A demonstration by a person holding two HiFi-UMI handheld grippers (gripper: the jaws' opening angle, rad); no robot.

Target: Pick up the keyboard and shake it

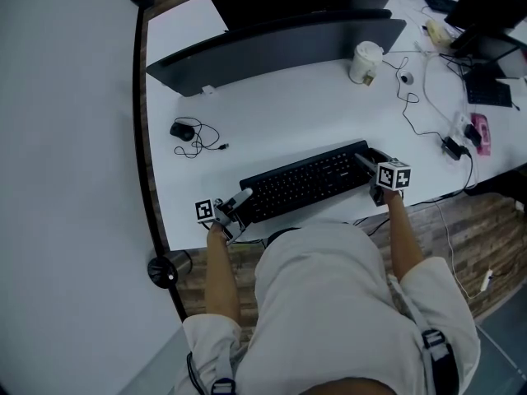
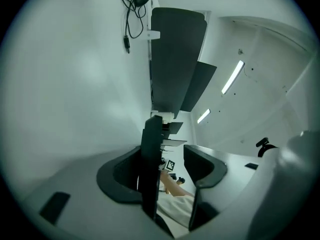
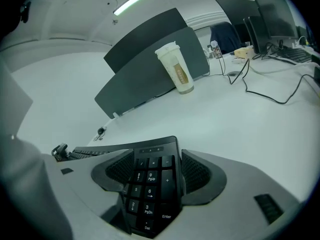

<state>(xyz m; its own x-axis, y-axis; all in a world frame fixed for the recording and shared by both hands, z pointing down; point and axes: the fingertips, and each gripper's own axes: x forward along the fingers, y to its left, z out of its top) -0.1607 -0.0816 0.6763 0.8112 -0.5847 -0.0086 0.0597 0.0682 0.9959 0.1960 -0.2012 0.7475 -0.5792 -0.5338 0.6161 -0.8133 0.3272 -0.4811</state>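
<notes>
**One end clamped, the other loose: the keyboard could swing or drop**

My right gripper (image 3: 157,175) is clenched on the number-pad end of the keyboard (image 1: 305,181), with a pad pressing on each side of it. My left gripper (image 2: 167,171) isn't gripping yet. The other end of the keyboard stands edge-on between its jaws, up against one pad, with a clear gap to the other. The board runs across between my two grippers over the desk (image 1: 288,122), and I can't tell whether it has left the surface.

The risk, as I judge it, is starting the shake on one real grip. The long board would pivot in my right jaws, and the free end could slide out of my left ones and slap the desk or tip over the near edge. Closing the left jaws on the keys rather than the frame could pop a cap or let the grip skid. A wide shake could also reach the cup (image 1: 365,61) standing well ahead of my right gripper.
</notes>
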